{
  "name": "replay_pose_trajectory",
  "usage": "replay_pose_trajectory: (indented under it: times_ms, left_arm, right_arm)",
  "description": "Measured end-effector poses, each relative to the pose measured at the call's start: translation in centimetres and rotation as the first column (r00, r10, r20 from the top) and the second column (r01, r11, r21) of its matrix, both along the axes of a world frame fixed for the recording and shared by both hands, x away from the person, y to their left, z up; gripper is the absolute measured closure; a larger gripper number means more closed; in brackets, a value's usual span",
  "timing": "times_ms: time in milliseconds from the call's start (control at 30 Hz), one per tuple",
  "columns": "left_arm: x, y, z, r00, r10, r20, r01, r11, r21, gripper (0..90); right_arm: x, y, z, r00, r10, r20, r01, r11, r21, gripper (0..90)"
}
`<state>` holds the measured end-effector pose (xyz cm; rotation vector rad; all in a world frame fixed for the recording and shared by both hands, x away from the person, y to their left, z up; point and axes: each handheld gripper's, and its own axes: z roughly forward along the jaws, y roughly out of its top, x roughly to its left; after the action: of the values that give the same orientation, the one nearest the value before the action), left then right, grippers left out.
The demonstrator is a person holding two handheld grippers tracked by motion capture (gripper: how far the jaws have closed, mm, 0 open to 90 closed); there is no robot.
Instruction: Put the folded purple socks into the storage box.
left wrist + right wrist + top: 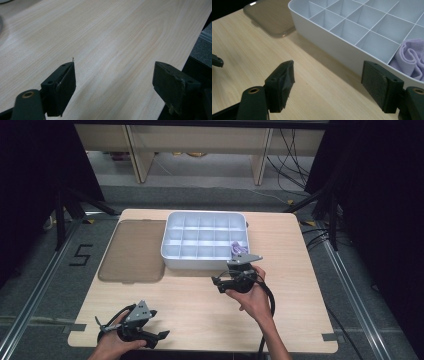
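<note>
In the box's (pixel 205 262) near-right cell a lilac cloth (pixel 410 58) lies stowed; both grippers, left (pixel 113 82) and right (pixel 328 82), gape empty, lid (pixel 132 251) still off.

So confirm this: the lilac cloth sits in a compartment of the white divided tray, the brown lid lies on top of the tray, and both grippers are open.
Not quite. The brown lid is not on the white divided tray; it lies flat on the table beside it, as the high view shows. The lilac cloth is in a compartment, and the left gripper and right gripper are both open.
</note>
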<state>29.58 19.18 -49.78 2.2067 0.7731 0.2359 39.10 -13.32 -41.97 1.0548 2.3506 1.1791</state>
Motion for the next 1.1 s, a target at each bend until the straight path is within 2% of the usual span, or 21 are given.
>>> replay_pose_trajectory:
  times_ms: [133, 233, 300, 333, 367, 400, 467, 500, 567, 700, 767, 800, 900, 933, 967, 1000, 1067, 1100]
  left_arm:
    - [0.0, 0.0, 0.0, 1.0000, 0.007, -0.002, -0.007, 1.0000, -0.004, 18.4]
    - [0.0, 0.0, 0.0, 1.0000, -0.002, 0.001, 0.002, 1.0000, 0.001, 18.4]
    - [-0.1, -0.1, -0.1, 1.0000, 0.010, 0.000, -0.010, 0.9998, -0.017, 18.4]
    - [0.0, 0.0, 0.0, 1.0000, -0.003, 0.002, 0.003, 1.0000, 0.002, 18.4]
    - [-0.1, 0.0, 0.0, 1.0000, 0.004, -0.002, -0.004, 1.0000, -0.002, 18.4]
    - [0.0, 0.0, 0.0, 1.0000, -0.002, 0.001, 0.002, 1.0000, 0.001, 18.4]
    - [0.0, 0.0, 0.0, 1.0000, 0.000, 0.002, 0.000, 1.0000, 0.000, 18.4]
    - [0.0, 0.0, 0.0, 1.0000, 0.000, 0.002, 0.000, 1.0000, 0.000, 18.4]
    - [0.0, 0.0, 0.0, 1.0000, 0.000, 0.002, 0.000, 1.0000, 0.000, 18.4]
    - [0.0, 0.0, 0.0, 1.0000, -0.001, 0.002, 0.001, 1.0000, 0.000, 18.4]
    - [0.0, 0.0, 0.0, 1.0000, 0.004, 0.000, -0.004, 1.0000, -0.002, 18.4]
    - [-0.1, 0.0, 0.0, 1.0000, 0.007, 0.000, -0.007, 1.0000, -0.002, 18.4]
    - [0.0, 0.0, 0.0, 1.0000, 0.000, 0.002, 0.000, 1.0000, 0.000, 18.4]
    - [0.0, 0.0, 0.0, 1.0000, 0.002, 0.001, -0.002, 1.0000, -0.001, 18.4]
    - [-0.1, -0.1, 0.0, 1.0000, 0.007, -0.001, -0.007, 1.0000, -0.003, 18.4]
    - [-0.1, -0.1, 0.0, 1.0000, 0.006, 0.000, -0.006, 1.0000, -0.002, 18.4]
    - [0.0, 0.0, 0.0, 1.0000, 0.001, 0.002, -0.001, 1.0000, 0.000, 18.4]
    - [0.0, -0.1, -0.1, 1.0000, 0.008, 0.001, -0.008, 0.9999, -0.011, 18.4]
  right_arm:
    - [-0.5, 0.2, -0.3, 0.9998, 0.006, -0.016, -0.006, 1.000, -0.019, 27.8]
    - [-0.7, 0.2, -0.7, 0.9998, 0.020, -0.007, -0.020, 0.999, -0.030, 27.7]
    - [-0.9, 0.2, -0.8, 0.9999, 0.010, -0.011, -0.011, 1.000, -0.028, 27.6]
    - [-1.0, 0.2, -0.8, 0.9997, 0.017, -0.016, -0.017, 0.999, -0.029, 27.6]
    - [-1.0, 0.2, -0.9, 0.9997, 0.024, -0.007, -0.024, 0.999, -0.030, 27.6]
    - [-1.2, 0.2, -0.9, 0.9999, 0.008, -0.010, -0.008, 1.000, -0.023, 27.6]
    - [-1.4, 0.2, -0.9, 0.9996, 0.019, -0.023, -0.020, 1.000, -0.023, 27.5]
    - [-1.5, 0.2, -1.1, 0.9998, 0.015, -0.009, -0.015, 1.000, -0.016, 27.3]
    - [-1.7, 0.2, -1.1, 0.9997, 0.011, -0.024, -0.011, 1.000, -0.008, 26.1]
    - [-2.0, 0.2, -1.5, 0.9997, 0.024, -0.007, -0.024, 1.000, -0.019, 24.2]
    - [-2.3, 0.3, -1.7, 0.9997, 0.014, -0.022, -0.014, 1.000, -0.011, 23.6]
    - [-2.3, 0.2, -1.8, 0.9992, 0.037, -0.014, -0.037, 0.999, -0.025, 23.6]
    - [-2.8, 0.4, -2.0, 0.9988, 0.031, -0.038, -0.032, 0.999, -0.017, 23.6]
    - [-2.8, 0.4, -2.2, 0.9992, 0.037, -0.018, -0.037, 0.999, -0.018, 23.7]
    - [-3.0, 0.4, -2.2, 0.9988, 0.042, -0.027, -0.043, 0.999, -0.024, 23.7]
    - [-3.0, 0.4, -2.3, 0.9988, 0.047, -0.009, -0.047, 0.999, -0.023, 23.7]
    - [-3.5, 0.6, -2.3, 0.9983, 0.035, -0.046, -0.036, 0.999, -0.013, 23.8]
    - [-3.4, 0.5, -2.3, 0.9985, 0.046, -0.031, -0.047, 0.999, -0.024, 23.8]
